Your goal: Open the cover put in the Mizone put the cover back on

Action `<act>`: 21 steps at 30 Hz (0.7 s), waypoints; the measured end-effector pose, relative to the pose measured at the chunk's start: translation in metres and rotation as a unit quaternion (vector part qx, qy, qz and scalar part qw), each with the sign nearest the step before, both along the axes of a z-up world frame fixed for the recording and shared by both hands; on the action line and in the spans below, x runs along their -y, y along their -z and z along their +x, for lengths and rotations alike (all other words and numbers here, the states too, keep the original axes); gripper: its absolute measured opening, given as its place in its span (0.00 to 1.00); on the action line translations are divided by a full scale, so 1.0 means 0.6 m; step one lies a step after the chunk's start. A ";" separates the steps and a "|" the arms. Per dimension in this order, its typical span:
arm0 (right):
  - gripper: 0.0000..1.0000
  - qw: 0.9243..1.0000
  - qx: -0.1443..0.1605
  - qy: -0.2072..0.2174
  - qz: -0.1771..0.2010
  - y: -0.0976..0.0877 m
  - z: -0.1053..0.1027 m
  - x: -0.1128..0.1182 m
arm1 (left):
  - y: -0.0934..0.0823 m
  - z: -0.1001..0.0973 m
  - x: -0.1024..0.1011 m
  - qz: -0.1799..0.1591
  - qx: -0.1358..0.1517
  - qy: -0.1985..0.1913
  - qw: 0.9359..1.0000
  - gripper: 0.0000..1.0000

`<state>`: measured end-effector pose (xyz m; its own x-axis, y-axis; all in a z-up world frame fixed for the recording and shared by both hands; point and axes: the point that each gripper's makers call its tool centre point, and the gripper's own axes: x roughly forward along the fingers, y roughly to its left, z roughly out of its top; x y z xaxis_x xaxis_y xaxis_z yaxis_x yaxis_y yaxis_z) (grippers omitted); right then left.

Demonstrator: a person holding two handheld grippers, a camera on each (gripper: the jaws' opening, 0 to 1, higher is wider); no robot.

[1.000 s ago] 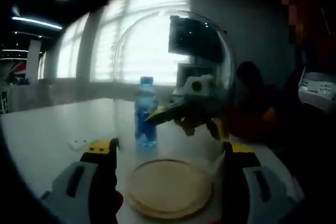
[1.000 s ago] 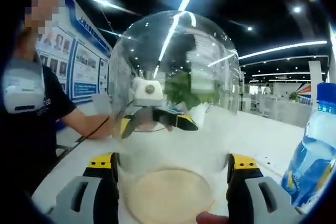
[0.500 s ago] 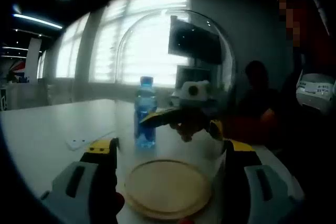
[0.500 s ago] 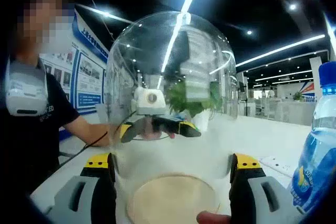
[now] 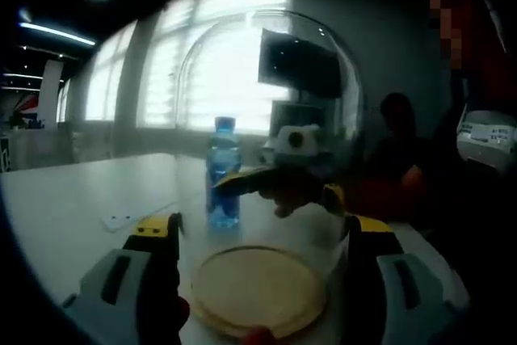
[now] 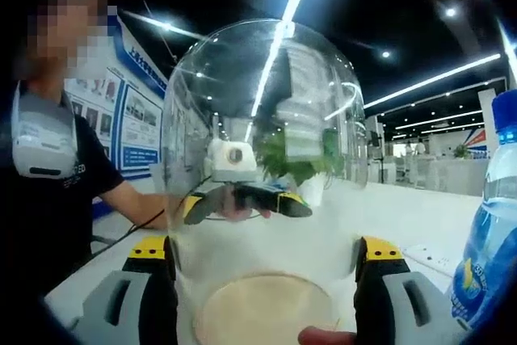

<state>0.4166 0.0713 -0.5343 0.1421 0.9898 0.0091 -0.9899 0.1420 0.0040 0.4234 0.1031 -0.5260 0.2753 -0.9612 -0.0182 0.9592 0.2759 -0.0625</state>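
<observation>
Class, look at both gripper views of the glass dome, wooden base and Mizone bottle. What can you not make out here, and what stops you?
- Mizone bottle, right gripper view: cut off by the picture's edge; label mostly unreadable.
- Glass dome, left gripper view: whether its rim touches the wooden base is unclear, clear glass against dim light.
- Wall posters, right gripper view: text too small.
- Seated person, left gripper view: dark against the window.

A clear glass dome cover (image 6: 262, 167) stands upright over a round wooden base (image 5: 260, 288) on the white table. The blue Mizone bottle (image 5: 224, 174) stands upright outside the cover, near it
</observation>
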 end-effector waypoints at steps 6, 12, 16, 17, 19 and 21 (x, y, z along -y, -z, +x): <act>0.85 1.000 0.002 -0.002 -0.004 -0.002 -0.002 -0.002 | -0.001 0.000 0.000 0.002 0.000 -0.001 1.000 0.71; 0.85 1.000 0.004 -0.001 -0.010 -0.002 -0.002 -0.002 | -0.002 0.000 0.001 0.006 0.002 -0.001 1.000 0.71; 0.85 1.000 0.005 -0.001 -0.012 -0.002 0.000 -0.001 | -0.002 0.001 0.001 0.009 0.002 -0.002 1.000 0.71; 0.85 1.000 0.005 -0.001 -0.013 -0.003 0.000 -0.001 | -0.002 0.001 0.001 0.011 0.002 -0.002 1.000 0.71; 0.85 1.000 0.007 -0.001 -0.017 -0.004 -0.001 -0.001 | -0.003 0.000 0.002 0.012 0.003 -0.003 1.000 0.70; 0.85 1.000 0.011 0.000 -0.018 -0.007 -0.002 -0.001 | -0.004 0.000 0.002 0.013 0.004 -0.002 1.000 0.70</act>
<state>0.4151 0.0718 -0.5303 0.1416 0.9897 -0.0226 -0.9897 0.1411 -0.0224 0.4233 0.1019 -0.5237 0.2803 -0.9590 -0.0410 0.9583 0.2821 -0.0466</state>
